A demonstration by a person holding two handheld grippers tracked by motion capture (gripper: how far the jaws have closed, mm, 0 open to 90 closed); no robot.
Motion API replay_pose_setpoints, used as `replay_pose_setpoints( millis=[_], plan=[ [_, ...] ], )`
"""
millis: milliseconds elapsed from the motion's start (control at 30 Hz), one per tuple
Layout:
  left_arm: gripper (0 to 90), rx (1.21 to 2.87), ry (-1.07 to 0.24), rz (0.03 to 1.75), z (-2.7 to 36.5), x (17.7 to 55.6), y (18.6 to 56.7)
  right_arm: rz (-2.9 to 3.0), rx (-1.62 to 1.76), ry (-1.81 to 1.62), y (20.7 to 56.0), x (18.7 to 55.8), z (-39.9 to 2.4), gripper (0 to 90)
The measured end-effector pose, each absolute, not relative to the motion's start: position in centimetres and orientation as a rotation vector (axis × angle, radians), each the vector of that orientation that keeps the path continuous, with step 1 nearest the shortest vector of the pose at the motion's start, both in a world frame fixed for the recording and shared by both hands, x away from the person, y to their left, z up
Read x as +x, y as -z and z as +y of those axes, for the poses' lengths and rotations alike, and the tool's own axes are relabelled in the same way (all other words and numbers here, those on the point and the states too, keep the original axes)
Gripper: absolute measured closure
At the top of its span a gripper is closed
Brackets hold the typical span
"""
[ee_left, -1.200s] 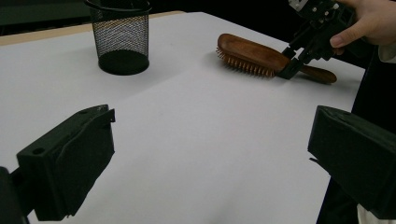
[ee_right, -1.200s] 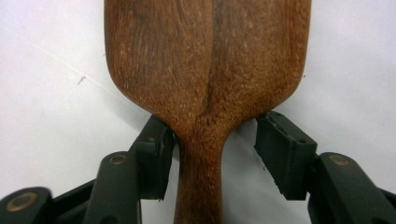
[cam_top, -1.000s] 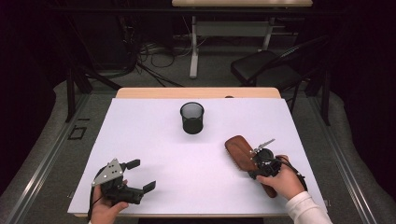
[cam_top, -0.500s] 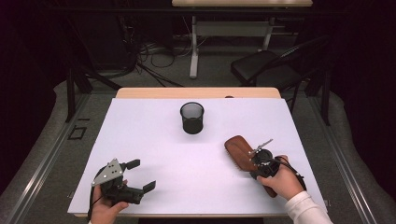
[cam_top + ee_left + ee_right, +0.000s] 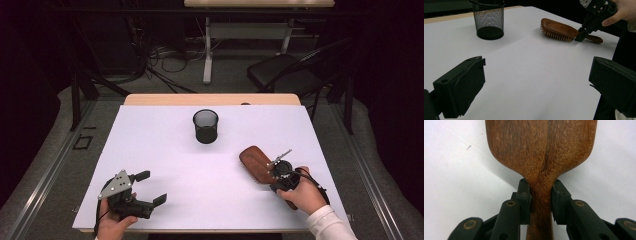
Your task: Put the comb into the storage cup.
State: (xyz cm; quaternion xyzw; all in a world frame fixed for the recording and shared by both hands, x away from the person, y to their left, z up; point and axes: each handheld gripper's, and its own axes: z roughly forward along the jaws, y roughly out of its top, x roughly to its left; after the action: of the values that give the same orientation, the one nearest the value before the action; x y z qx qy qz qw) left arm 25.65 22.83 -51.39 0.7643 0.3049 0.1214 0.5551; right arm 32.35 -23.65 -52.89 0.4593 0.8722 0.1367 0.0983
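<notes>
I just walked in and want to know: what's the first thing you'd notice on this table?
The wooden hairbrush at the right of the white table stands out, bristles down, with the right gripper closing its black jaws on the narrow neck. Behind it, near the middle, stands a black mesh cup. The left gripper sits open at the front left.

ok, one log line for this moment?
right tool: just closing, pads on hairbrush neck | brush flat on table | left tool: open, idle | mesh cup: upright, apart
</notes>
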Motion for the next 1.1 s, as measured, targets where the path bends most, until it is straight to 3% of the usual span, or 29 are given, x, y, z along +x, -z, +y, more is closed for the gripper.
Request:
replay_pose_setpoints(
  millis=[933,1100],
  plan=[
    [0.4,1.804,-0.287,0.724,22.8,25.7,51.4,2.539,1.371,-0.324,52.3,31.6,-23.4,72.7],
    [0.4,1.805,-0.288,0.721,22.8,25.7,51.4,2.482,1.351,-0.438,52.8,31.2,-23.5,72.7]
  ],
)
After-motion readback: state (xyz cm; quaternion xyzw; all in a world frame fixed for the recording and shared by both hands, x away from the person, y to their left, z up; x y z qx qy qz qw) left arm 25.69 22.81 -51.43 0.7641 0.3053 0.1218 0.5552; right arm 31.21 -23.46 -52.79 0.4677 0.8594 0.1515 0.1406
